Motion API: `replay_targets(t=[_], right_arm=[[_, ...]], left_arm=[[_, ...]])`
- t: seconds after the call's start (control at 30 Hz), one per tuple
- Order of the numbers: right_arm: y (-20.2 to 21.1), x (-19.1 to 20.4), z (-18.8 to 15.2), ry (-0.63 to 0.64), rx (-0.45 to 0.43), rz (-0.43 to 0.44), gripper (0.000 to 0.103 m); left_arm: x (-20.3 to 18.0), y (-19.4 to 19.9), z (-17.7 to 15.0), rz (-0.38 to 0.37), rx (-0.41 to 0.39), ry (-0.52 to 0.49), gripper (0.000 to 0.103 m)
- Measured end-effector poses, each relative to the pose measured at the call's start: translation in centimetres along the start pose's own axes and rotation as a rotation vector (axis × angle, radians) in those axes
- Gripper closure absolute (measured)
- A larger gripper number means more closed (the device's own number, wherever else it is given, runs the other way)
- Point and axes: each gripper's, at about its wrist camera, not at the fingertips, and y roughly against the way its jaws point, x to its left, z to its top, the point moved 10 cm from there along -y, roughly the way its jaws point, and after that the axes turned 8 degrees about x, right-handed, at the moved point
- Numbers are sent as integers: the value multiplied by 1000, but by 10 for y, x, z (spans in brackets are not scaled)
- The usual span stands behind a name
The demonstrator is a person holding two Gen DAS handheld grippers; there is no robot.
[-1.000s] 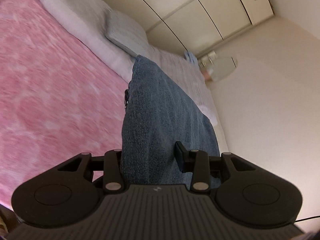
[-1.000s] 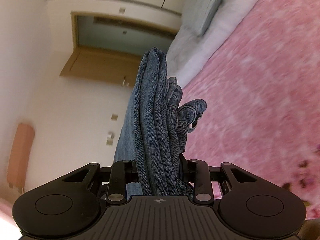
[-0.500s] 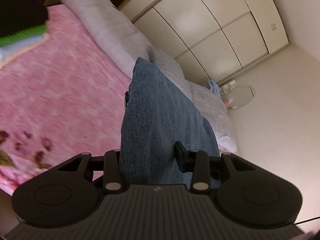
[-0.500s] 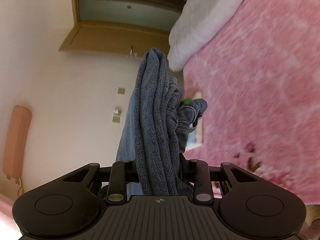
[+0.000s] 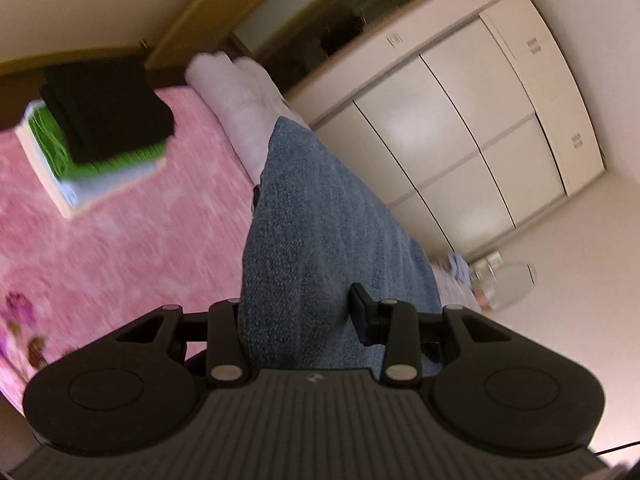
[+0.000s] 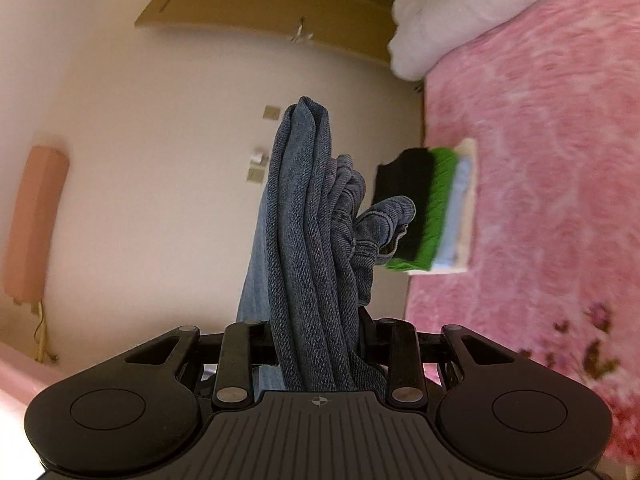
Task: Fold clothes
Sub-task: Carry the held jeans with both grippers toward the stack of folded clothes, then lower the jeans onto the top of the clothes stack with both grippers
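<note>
Folded blue jeans (image 5: 320,240) hang between both grippers above a pink bedspread (image 5: 100,256). My left gripper (image 5: 298,320) is shut on one end of the jeans, whose broad flat face fills the middle of the left wrist view. My right gripper (image 6: 320,344) is shut on the other end, where the jeans (image 6: 308,232) show as several stacked denim layers with a loose hem curling to the right. A stack of folded clothes (image 5: 100,128), black on green on pale blue, lies on the bedspread ahead; the stack (image 6: 428,208) also shows in the right wrist view.
A white rolled duvet (image 5: 240,100) lies along the bed's far side. Cream wardrobe doors (image 5: 460,120) line the wall, with a round mirror (image 5: 508,284) beside them. A wooden door frame (image 6: 260,12) and a pink wall unit (image 6: 36,224) are on the other wall.
Both grippers have swept sideways across the bed with the jeans still held. The stack of folded clothes has come into both views.
</note>
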Motion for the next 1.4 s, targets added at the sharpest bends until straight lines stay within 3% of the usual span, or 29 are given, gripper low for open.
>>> replay_targets(t=[0.2, 0.4, 0.57, 0.77, 0.97, 1.17, 1.4], right_arm=[[-58, -9, 21, -22, 45, 0, 72], [-122, -22, 43, -73, 0, -22, 72], [-180, -18, 71, -101, -125, -20, 72], [-257, -7, 130, -95, -299, 0, 72], [-322, -10, 178, -66, -425, -4, 72], [-362, -51, 205, -126, -476, -54, 72], [-377, -99, 207, -172, -467, -122, 72]], left_arm=[[40, -5, 37, 22, -8, 49, 69], [93, -25, 94, 12, 59, 51, 69], [134, -40, 173, -7, 148, -28, 69], [175, -62, 286, -51, 224, -154, 69], [203, -94, 359, -102, 266, -253, 69], [246, -138, 385, -96, 338, -277, 69], [296, -180, 383, -81, 388, -243, 69]])
